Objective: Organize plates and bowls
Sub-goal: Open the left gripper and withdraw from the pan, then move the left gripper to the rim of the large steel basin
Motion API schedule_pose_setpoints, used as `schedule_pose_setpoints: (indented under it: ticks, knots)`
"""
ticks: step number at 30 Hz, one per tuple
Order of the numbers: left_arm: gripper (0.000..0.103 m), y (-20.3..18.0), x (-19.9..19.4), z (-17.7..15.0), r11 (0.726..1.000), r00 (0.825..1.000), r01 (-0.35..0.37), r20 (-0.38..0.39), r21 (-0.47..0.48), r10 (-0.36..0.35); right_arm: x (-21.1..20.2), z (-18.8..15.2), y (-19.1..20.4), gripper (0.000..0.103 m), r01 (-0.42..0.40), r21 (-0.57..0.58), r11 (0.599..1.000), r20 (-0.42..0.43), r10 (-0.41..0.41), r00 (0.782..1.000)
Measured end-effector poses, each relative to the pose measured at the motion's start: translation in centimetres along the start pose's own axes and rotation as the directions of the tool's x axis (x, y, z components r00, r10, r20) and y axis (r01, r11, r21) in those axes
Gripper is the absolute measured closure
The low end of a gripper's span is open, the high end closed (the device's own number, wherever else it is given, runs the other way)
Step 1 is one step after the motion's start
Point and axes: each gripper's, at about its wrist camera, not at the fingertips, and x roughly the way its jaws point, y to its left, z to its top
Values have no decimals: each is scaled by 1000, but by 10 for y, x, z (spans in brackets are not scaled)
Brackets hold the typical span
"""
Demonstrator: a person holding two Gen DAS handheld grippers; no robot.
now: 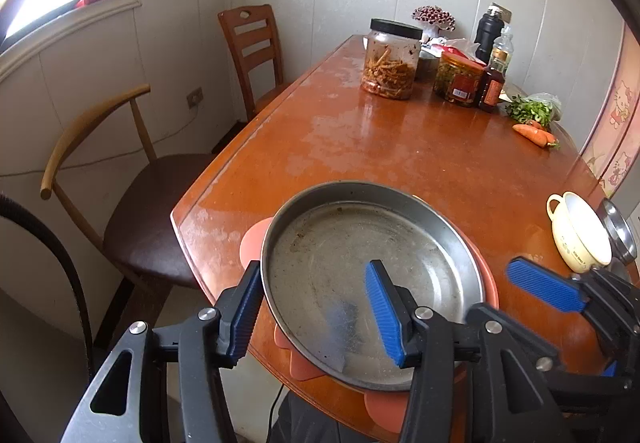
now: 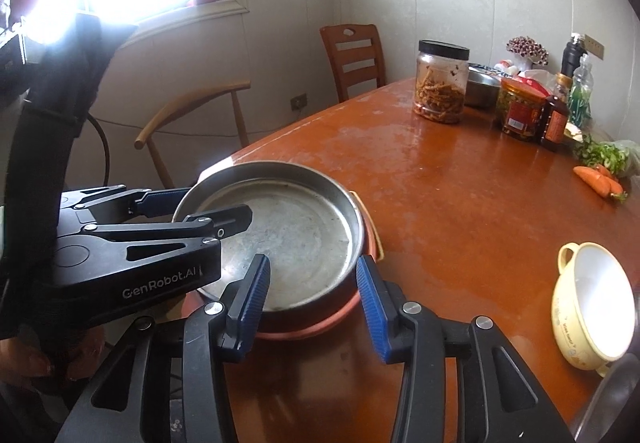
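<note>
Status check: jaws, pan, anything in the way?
Left gripper and right gripper jaws open, straddling steel pan rim. Pan on orange plate. Cream cup clear.

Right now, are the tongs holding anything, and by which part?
Nothing is clamped: the left tongs and right tongs each straddle the metal pan at its rim, one finger inside, one outside.

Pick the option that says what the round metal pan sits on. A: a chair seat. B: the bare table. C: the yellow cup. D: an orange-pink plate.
D: the metal pan rests on an orange-pink plate, whose scalloped edge shows around the pan's rim in both views; the yellow cup stands apart on the table.
</note>
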Motion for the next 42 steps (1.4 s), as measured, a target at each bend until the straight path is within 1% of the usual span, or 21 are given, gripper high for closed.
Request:
schedule_pose_setpoints:
  ticks: [3,5,6,11,14,16,19,21,22,24,26,29,35,38,40,42]
  knots:
    - [51,0,-4,1,1000,1000,-9,14,-9,9,-8,0,-5,54,7,17,1000,13,-7,1000]
    - [44,-1,-6,2,1000,999,-31,17,1,31,-15,-1,-7,51,13,25,1000,26,-14,1000]
    - [43,-1,-6,2,999,999,-38,15,2,38,-18,-1,-9,50,18,25,1000,36,-19,999]
    - [43,1,-11,3,999,999,-43,21,-16,44,-28,-3,-16,48,25,42,999,47,-27,999]
    - [42,2,-18,3,998,997,-66,41,-8,66,-37,-7,-21,46,22,53,998,58,-25,998]
    - [42,5,-26,4,997,996,-75,54,-22,76,-42,-8,-25,46,30,63,998,60,-34,998]
    - [42,7,-40,5,997,995,-66,77,-31,68,-53,-8,-31,46,32,81,996,77,-39,996]
    - [42,5,-52,6,999,995,-43,89,-26,45,-63,-8,-35,46,43,88,995,91,-51,995]
    - [42,2,-60,7,1000,995,-10,96,-23,12,-67,-9,-38,46,51,95,994,95,-60,994]
    - [42,-6,-73,7,1000,993,29,116,-10,-28,-75,-10,-41,46,65,105,992,97,-75,992]
    - [40,-14,-82,7,999,990,40,132,5,-41,-87,-11,-47,46,69,121,990,110,-83,990]
    - [39,-33,-94,6,997,986,68,148,28,-71,-108,-15,-52,46,81,140,987,140,-101,985]
    - [39,-76,-108,1,990,980,115,152,79,-126,-154,-27,-66,45,124,182,975,194,-159,968]
    - [39,-102,-117,-4,979,970,171,157,112,-188,-175,-36,-77,45,135,214,968,204,-179,962]
    - [38,-121,-122,-7,971,964,198,151,136,-217,-192,-43,-85,45,136,235,963,213,-187,959]
    - [38,-135,-125,-9,966,963,216,135,144,-235,-205,-49,-92,45,155,253,955,216,-211,953]
